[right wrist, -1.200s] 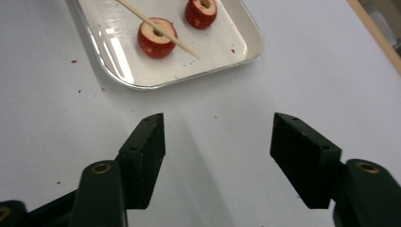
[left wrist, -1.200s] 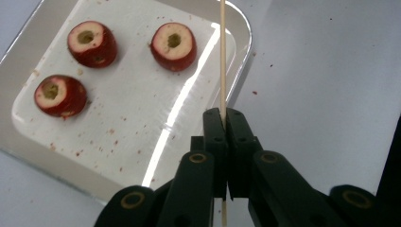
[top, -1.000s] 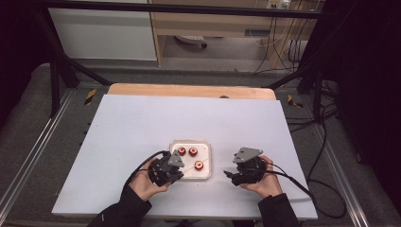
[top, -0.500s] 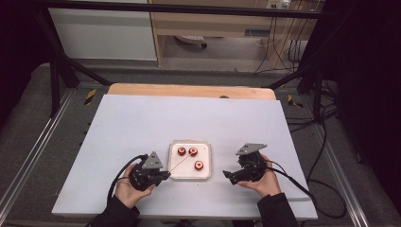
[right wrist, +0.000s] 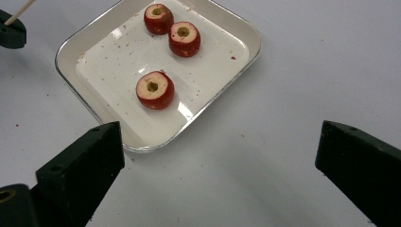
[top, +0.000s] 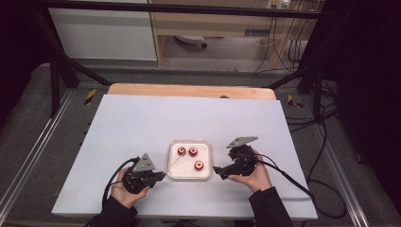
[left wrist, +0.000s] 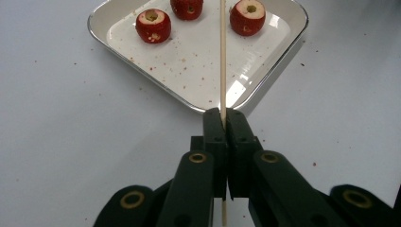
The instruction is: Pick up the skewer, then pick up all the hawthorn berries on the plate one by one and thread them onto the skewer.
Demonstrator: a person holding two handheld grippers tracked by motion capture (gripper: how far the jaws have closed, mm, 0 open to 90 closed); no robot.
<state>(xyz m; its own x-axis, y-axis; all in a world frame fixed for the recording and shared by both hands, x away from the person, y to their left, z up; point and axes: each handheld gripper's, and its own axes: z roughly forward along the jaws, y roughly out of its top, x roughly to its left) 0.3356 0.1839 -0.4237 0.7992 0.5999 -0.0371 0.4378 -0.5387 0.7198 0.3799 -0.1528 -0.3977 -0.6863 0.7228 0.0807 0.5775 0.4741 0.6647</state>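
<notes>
A white square tray (top: 185,171) holds three cored red fruits (top: 193,152). My left gripper (top: 163,175) sits just left of the tray, shut on a thin wooden skewer (left wrist: 222,56) that points over the tray (left wrist: 189,66) between two fruits (left wrist: 152,24). My right gripper (top: 218,170) rests at the tray's right edge. Its jaws have just been opening and stand wide apart (right wrist: 221,137) with nothing between them. In the right gripper view the nearest fruit (right wrist: 155,90) lies ahead in the tray (right wrist: 118,61).
The tray stands on a pale table top (top: 189,118) with a wooden strip (top: 189,90) at the far edge. Red crumbs dot the tray and the table around it. Black cables (top: 283,175) trail from both grippers toward the person.
My left gripper has drawn back to the left, off the tray, with the skewer in it. The right gripper has shifted slightly toward the tray, and its jaws now stand wider.
</notes>
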